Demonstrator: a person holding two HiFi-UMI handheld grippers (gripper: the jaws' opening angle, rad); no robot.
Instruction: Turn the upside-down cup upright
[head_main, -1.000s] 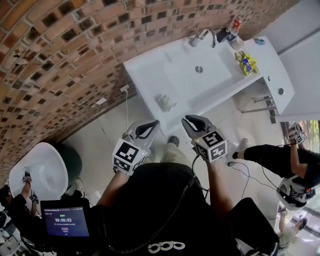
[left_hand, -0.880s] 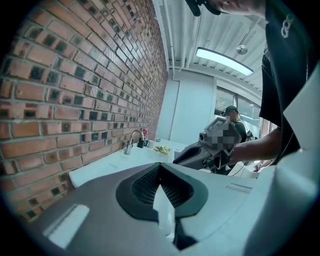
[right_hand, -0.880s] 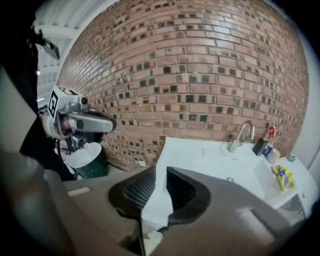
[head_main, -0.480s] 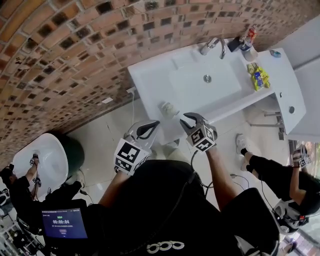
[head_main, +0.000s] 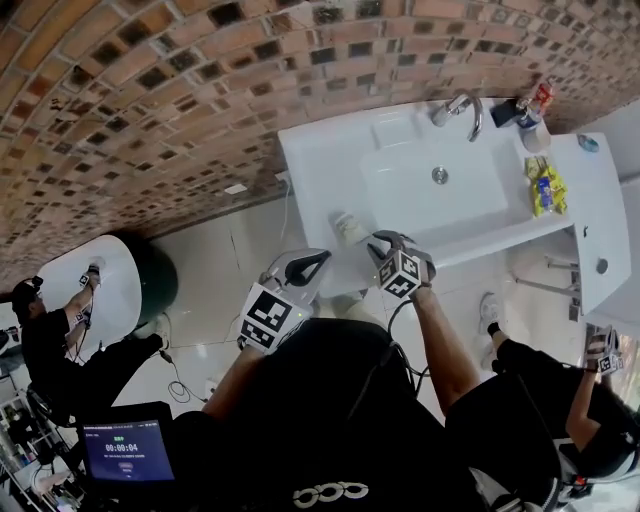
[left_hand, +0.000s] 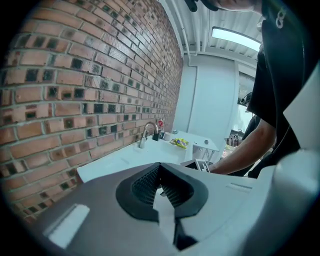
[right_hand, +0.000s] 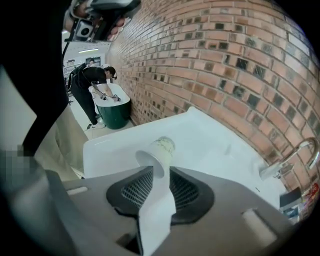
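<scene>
Right tongs (right_hand: 161, 172), jaws just opening and empty, should straddle the cup (right_hand: 159, 150) mid-wall before squeezing; left tongs (left_hand: 160, 167) sit closed.

The basin (head_main: 435, 185) is sunk in the desk (head_main: 320, 160), which stands against the brick wall (head_main: 150, 100); the faucet (head_main: 458, 105) rises just behind the basin; bottles (head_main: 530, 105) cluster behind the basin, to its right; a packet (head_main: 545, 185) lies on the desk just right of the basin; the cup (head_main: 347, 228) stands on the desk left of the basin, near the front edge; 1 person (head_main: 60, 340) bends over a tub (head_main: 110, 290) well left of the basin.
</scene>
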